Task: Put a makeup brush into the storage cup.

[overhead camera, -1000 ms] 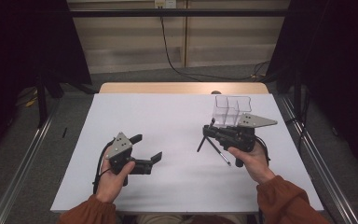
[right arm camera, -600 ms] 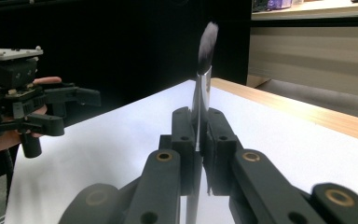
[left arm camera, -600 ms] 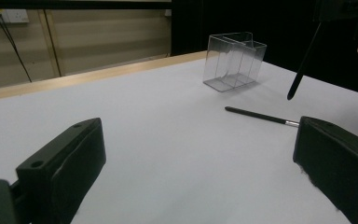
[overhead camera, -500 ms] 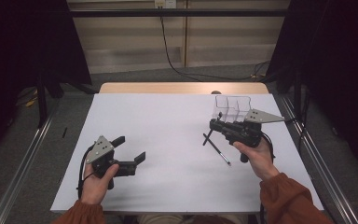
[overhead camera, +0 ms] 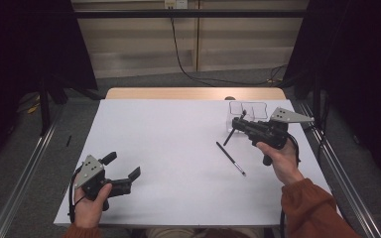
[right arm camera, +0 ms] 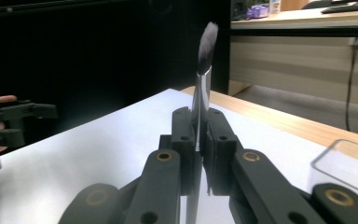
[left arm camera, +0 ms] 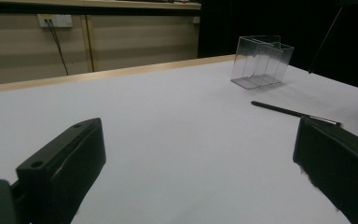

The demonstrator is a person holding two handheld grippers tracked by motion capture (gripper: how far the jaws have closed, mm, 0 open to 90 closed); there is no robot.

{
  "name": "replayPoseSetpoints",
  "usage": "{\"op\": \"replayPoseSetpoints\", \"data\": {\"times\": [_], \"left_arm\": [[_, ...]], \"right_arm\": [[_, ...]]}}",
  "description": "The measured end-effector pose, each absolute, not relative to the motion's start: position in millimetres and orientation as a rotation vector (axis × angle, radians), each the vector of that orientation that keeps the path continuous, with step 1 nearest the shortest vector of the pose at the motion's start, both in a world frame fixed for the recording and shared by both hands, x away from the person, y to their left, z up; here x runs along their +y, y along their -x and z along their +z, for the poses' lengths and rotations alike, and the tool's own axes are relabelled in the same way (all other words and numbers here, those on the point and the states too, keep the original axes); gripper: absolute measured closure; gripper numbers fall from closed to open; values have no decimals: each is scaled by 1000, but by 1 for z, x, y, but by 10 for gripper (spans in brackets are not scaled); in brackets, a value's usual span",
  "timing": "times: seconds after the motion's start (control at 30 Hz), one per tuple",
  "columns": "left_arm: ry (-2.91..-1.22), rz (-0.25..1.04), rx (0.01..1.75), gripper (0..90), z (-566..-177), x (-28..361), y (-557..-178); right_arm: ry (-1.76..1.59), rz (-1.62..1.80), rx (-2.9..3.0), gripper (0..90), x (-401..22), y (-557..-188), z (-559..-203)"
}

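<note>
Open tool faces clear container and black pencil.

No readable text, label, brand, number or sign anywhere — not on the white table top, the clear plastic compartment box, the thin black pencil or the black two-jaw grippers. Far shelf items too blurred to read.

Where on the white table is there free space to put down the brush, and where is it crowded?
The widest bare patch lies mid-table, between the left gripper and the black pen; the far left part of the table is bare too. It is crowded at the far right, where the clear holder, the right gripper with the brush and the pen sit close.
</note>
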State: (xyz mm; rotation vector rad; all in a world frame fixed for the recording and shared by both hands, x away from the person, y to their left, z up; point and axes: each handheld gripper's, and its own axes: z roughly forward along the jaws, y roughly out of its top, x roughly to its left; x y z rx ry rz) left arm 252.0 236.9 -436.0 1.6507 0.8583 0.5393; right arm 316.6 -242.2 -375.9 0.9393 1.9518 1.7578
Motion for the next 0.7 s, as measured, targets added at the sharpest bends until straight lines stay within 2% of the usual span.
{"op": "replayPoseSetpoints", "data": {"times": [0.7], "left_arm": [[-1669,522,868,25,-437,239,-243]], "right_arm": [[-983,1705,1886,840,-265,-340,-359]]}}
